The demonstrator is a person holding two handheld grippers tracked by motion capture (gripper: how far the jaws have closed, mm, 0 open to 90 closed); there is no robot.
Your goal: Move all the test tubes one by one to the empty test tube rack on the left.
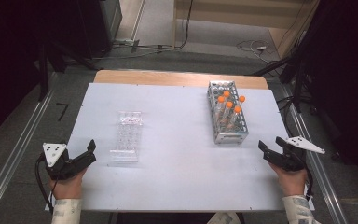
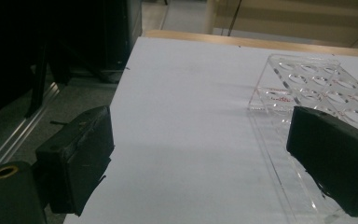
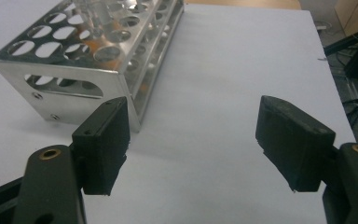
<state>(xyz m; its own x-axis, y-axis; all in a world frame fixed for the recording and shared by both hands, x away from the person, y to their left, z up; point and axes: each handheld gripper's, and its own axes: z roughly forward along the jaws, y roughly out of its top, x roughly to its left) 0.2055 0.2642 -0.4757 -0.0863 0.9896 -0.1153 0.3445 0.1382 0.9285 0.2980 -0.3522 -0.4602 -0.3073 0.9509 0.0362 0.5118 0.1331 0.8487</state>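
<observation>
Presently, both tools released: right tool (image 1: 271,150) just beside the metal rack (image 1: 227,133) of orange-capped tubes (image 1: 229,104), left tool (image 1: 86,153) near the clear rack (image 1: 127,137) on the counter (image 1: 177,154); risk: an off-centre grasp tips neighbouring tubes.

The rack (image 3: 81,81) is shiny bare metal, its punched top plate throwing back the light. The tubes (image 1: 230,112) in it look like clear plastic with matt orange caps. The tray (image 2: 314,86) is glossy, see-through plastic. The tabletop (image 1: 177,149) has a smooth, matt white sheet over a wood edge. Both tools (image 3: 193,144) (image 2: 200,158) have dull black, slightly scuffed pads.
</observation>
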